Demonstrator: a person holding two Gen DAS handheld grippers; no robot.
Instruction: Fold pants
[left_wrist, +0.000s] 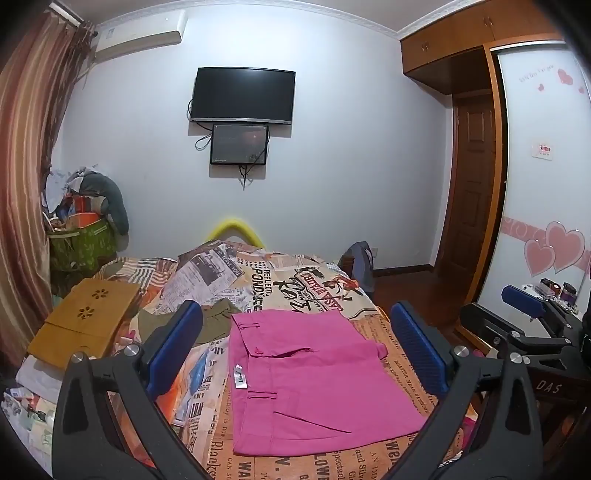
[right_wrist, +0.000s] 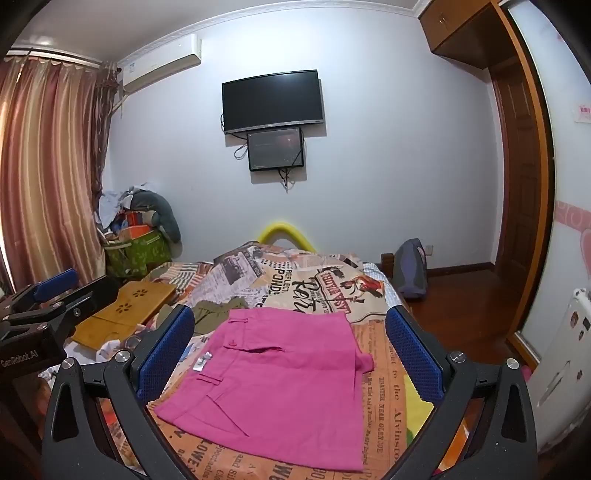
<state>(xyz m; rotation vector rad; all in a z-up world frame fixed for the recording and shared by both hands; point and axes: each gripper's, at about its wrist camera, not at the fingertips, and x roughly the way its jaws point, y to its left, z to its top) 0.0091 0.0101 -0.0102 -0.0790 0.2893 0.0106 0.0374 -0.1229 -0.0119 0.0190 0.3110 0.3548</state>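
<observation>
Pink pants lie folded into a flat rectangle on the newspaper-print bedspread, waistband and white label toward the left. My left gripper hovers above them, open wide, nothing between its blue pads. In the right wrist view the same pink pants lie below my right gripper, which is also open and empty. The right gripper's body shows at the right edge of the left wrist view, and the left gripper's body shows at the left edge of the right wrist view.
An olive garment lies just beyond the pants. A wooden lap tray rests at the bed's left. A green bag of clutter stands by the curtain. A backpack sits on the wooden floor at the right, near the wardrobe.
</observation>
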